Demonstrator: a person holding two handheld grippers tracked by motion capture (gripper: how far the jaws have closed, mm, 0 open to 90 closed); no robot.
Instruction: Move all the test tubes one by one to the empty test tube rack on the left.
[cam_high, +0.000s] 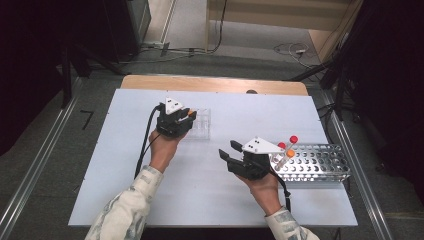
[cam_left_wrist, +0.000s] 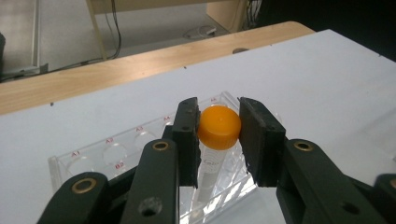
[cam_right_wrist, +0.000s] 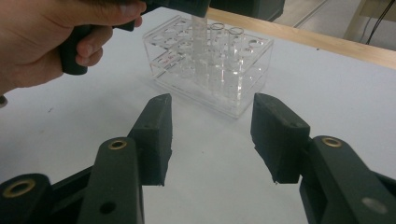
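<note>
An orange-capped tube (cam_left_wrist: 218, 127) stands upright between the jaws of my left gripper (cam_left_wrist: 218, 140), whose pads pinch its cap. Its clear body reaches down into a well of the clear plastic rack (cam_left_wrist: 107, 156). In the high view that gripper (cam_high: 189, 116) hangs over the clear rack (cam_high: 200, 125) at mid-left. In the right gripper view the tube (cam_right_wrist: 201, 51) drops from the left hand (cam_right_wrist: 51, 32) into the clear rack (cam_right_wrist: 219, 70). My right gripper (cam_right_wrist: 210, 135) is open and empty, aimed at that rack from a distance. In the high view it (cam_high: 227, 149) hovers right of centre.
A perforated metal rack (cam_high: 322, 162) sits at the right behind the right hand, holding tubes with red caps (cam_high: 293, 139) and an orange cap (cam_high: 290, 153). A white board (cam_high: 150, 200) covers the wooden table (cam_high: 150, 82). Cables trail on the floor beyond.
</note>
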